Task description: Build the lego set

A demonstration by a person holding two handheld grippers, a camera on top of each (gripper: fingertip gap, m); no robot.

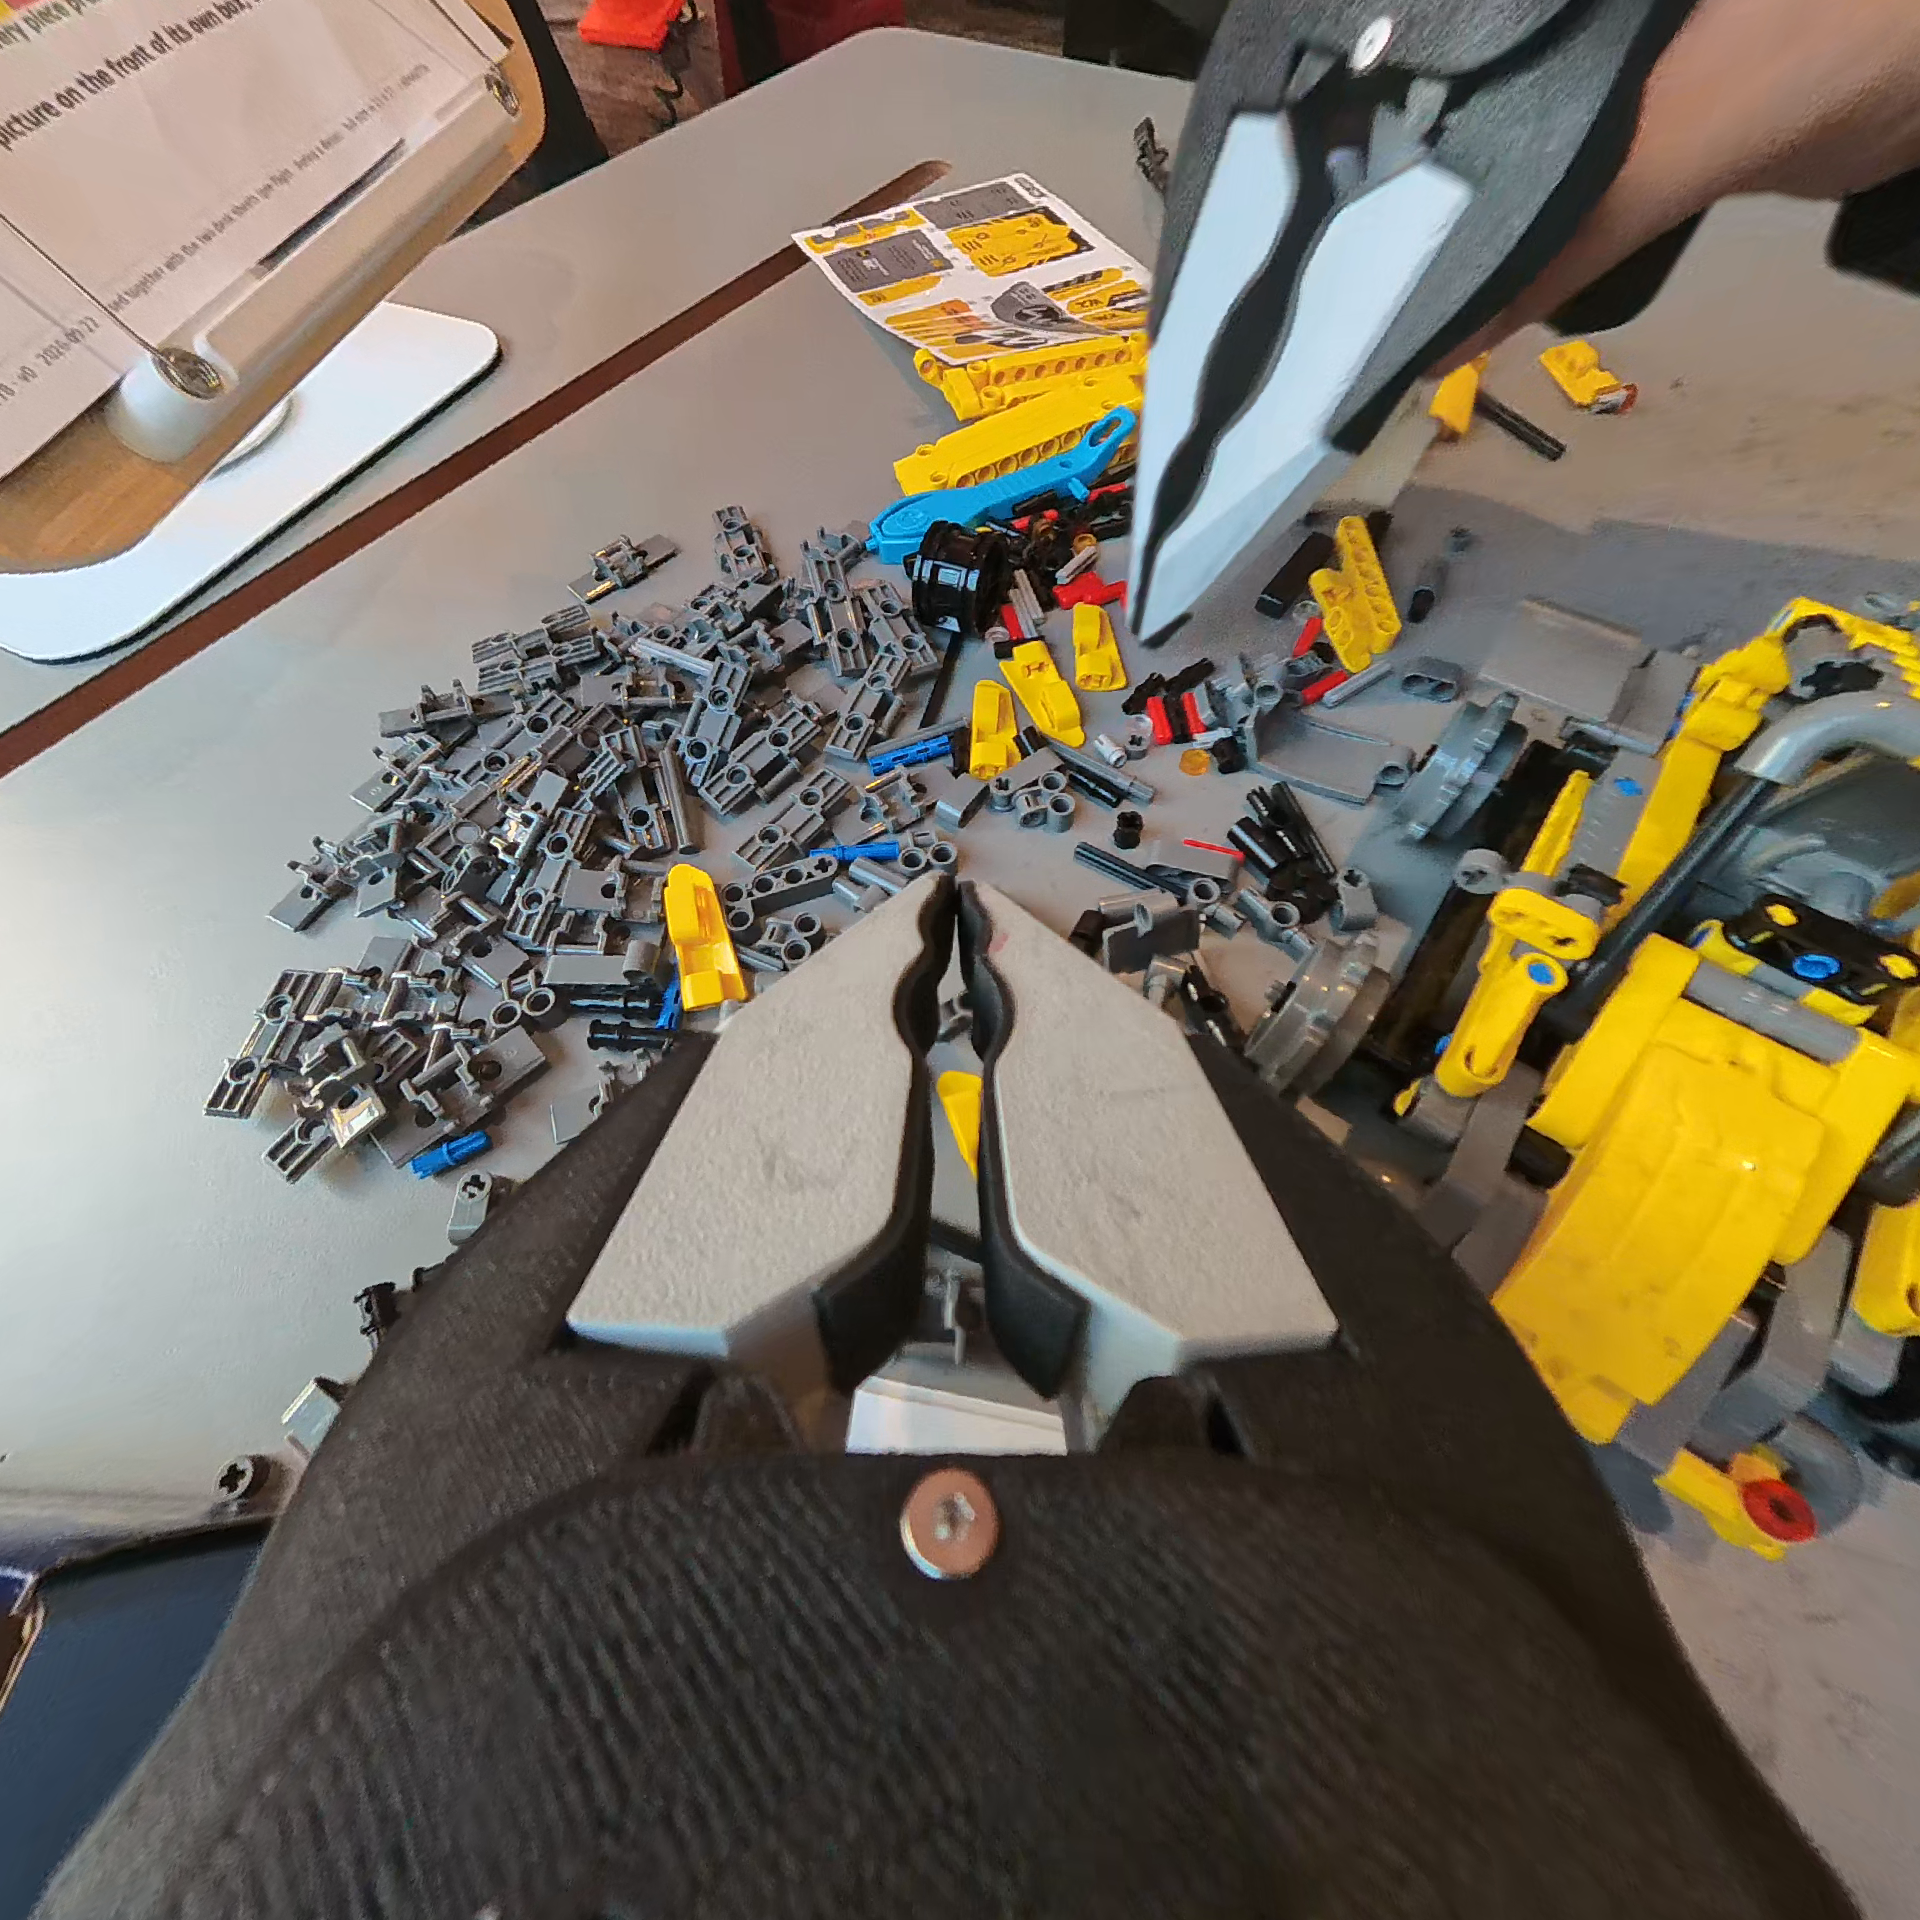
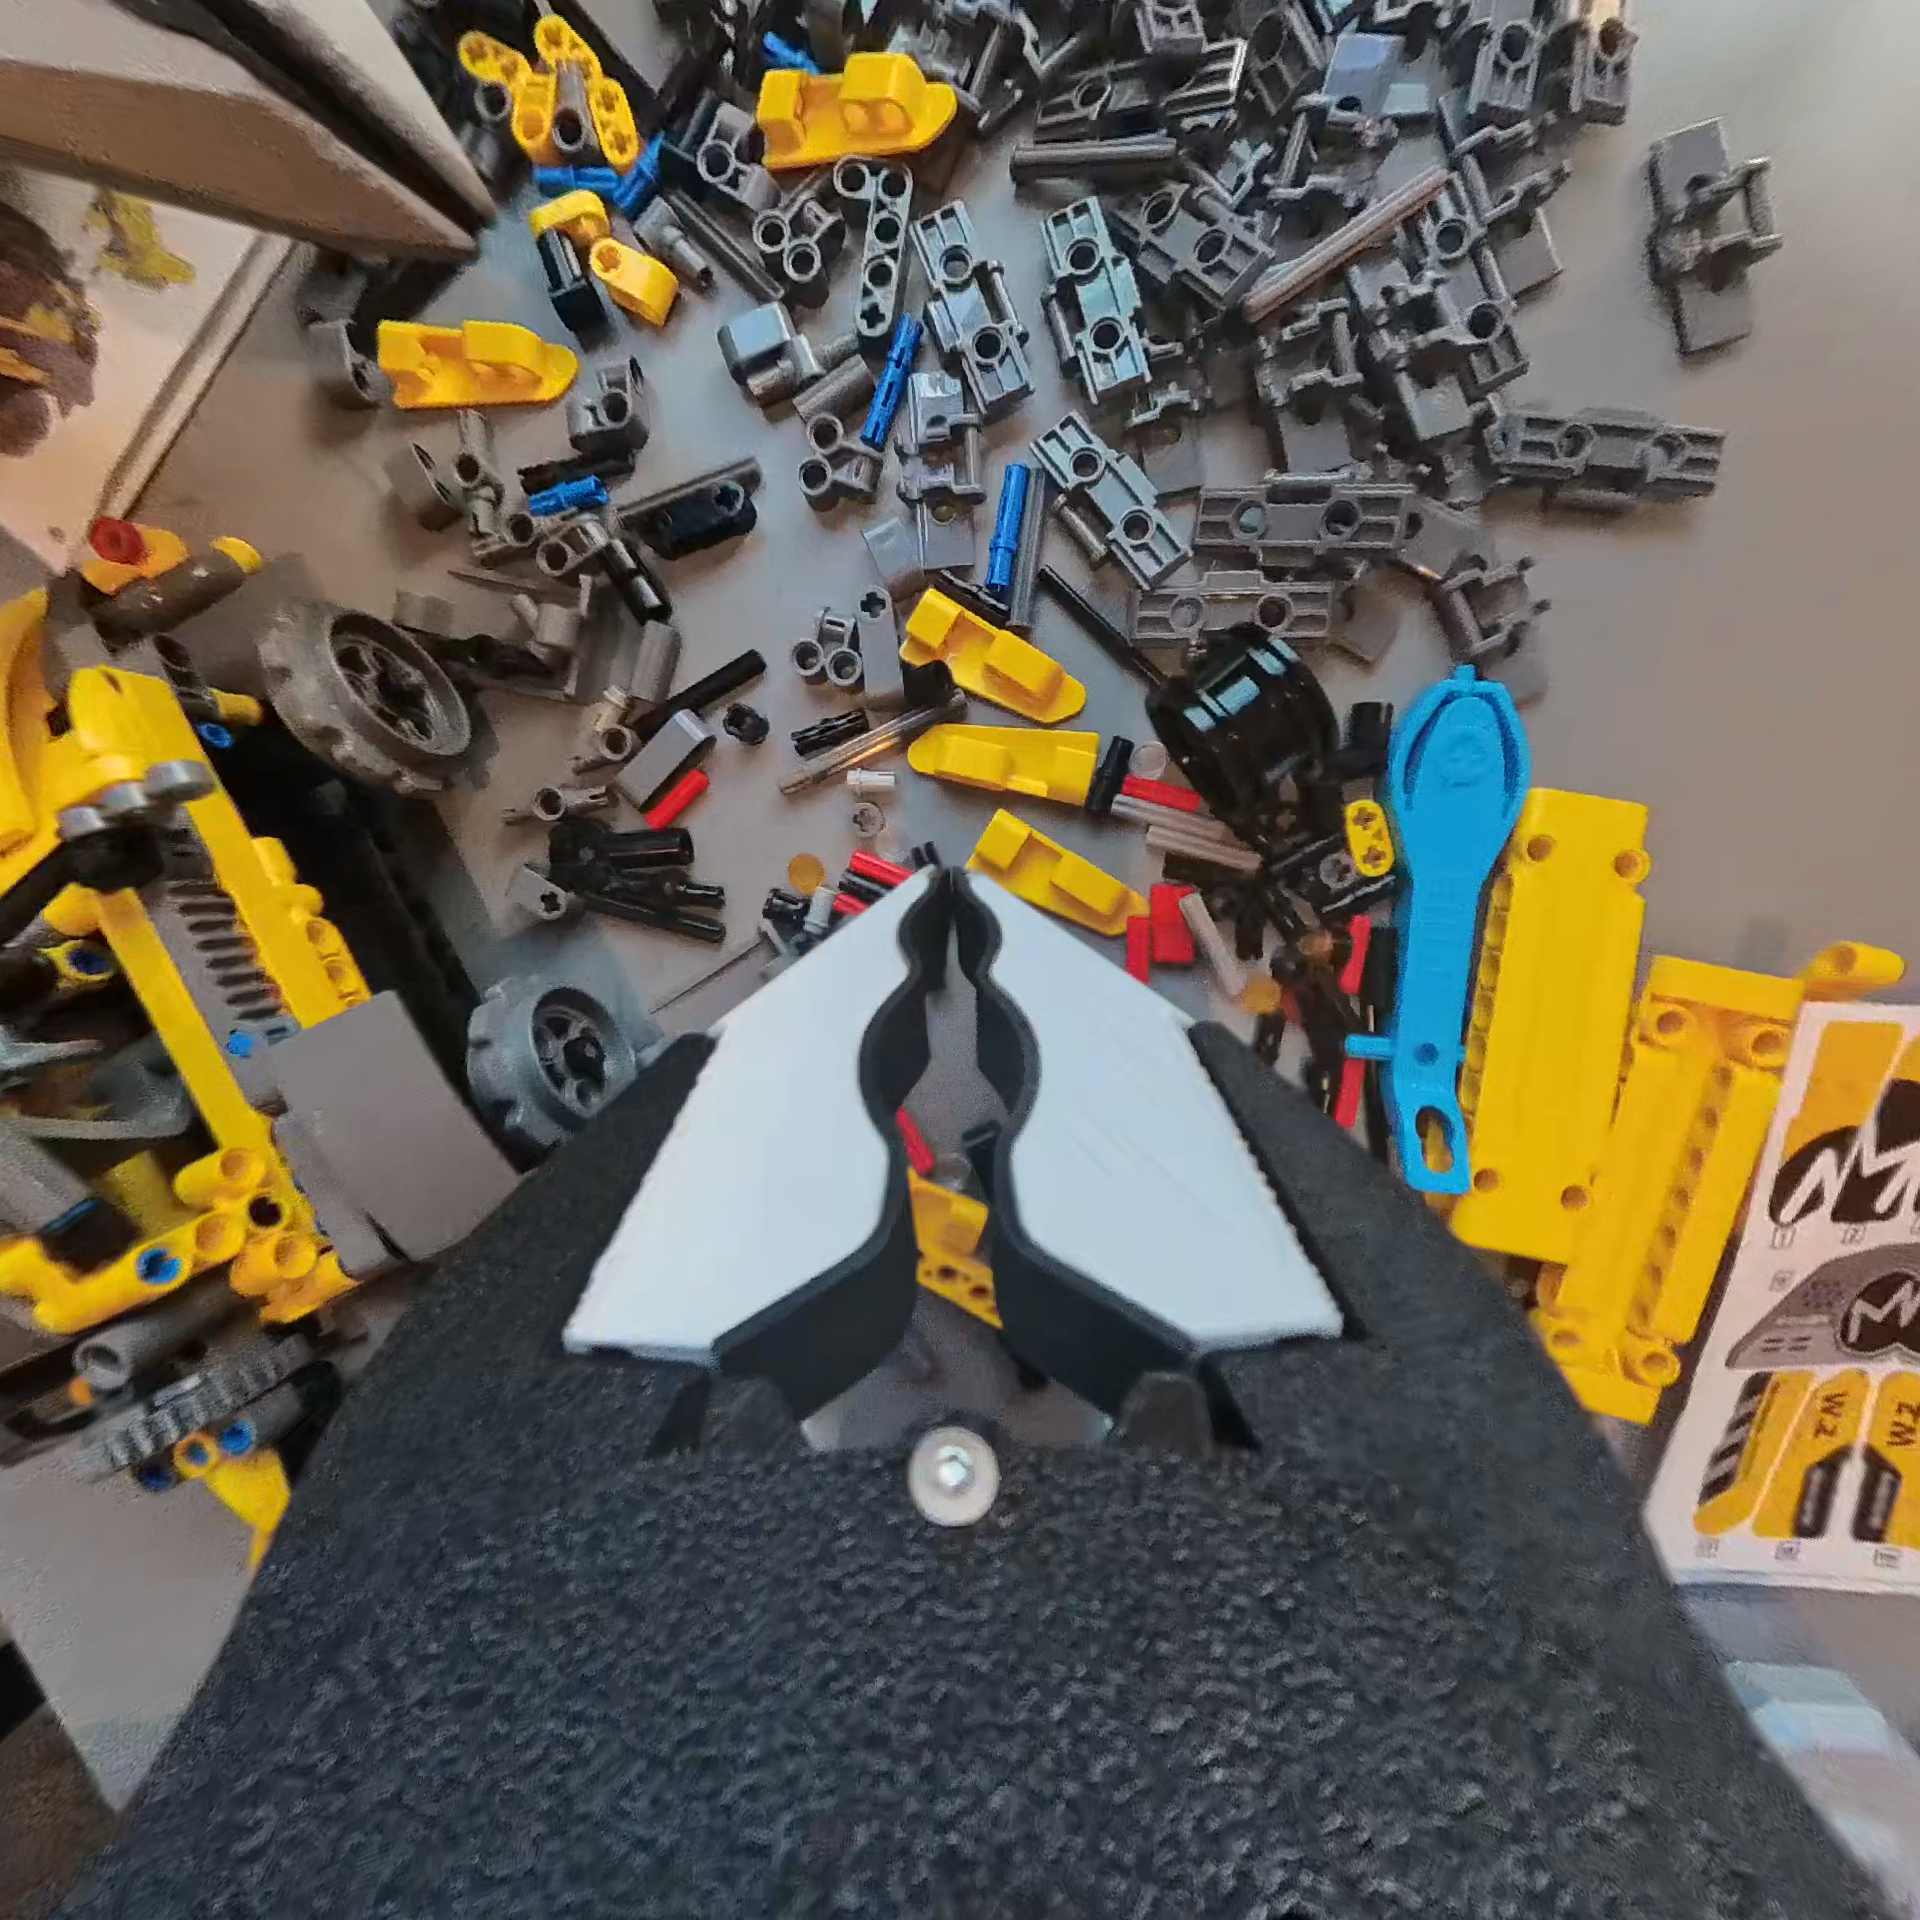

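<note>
My left gripper (image 1: 954, 896) is shut and empty, held above a heap of small grey construction-toy parts (image 1: 582, 769) on a grey table (image 1: 208, 1226). My right gripper (image 2: 943, 881) is also shut and empty; in the left wrist view it (image 1: 1155, 630) points down over small yellow panels (image 1: 1096, 646) and red and black pins. In the right wrist view its tips hover beside a yellow panel piece (image 2: 1049, 871) and red pins (image 2: 878, 868). A half-built yellow and grey toy vehicle (image 1: 1662, 1091) stands at the right; it shows in the right wrist view (image 2: 177, 935) at the left.
A blue separator tool (image 1: 997, 494) (image 2: 1449, 914), a black wheel hub (image 1: 956, 574) (image 2: 1242, 717), long yellow beams (image 2: 1548, 1039) and a sticker sheet (image 1: 977, 260) (image 2: 1829, 1299) lie among the parts. A white stand with a printed page (image 1: 208, 270) is at the far left.
</note>
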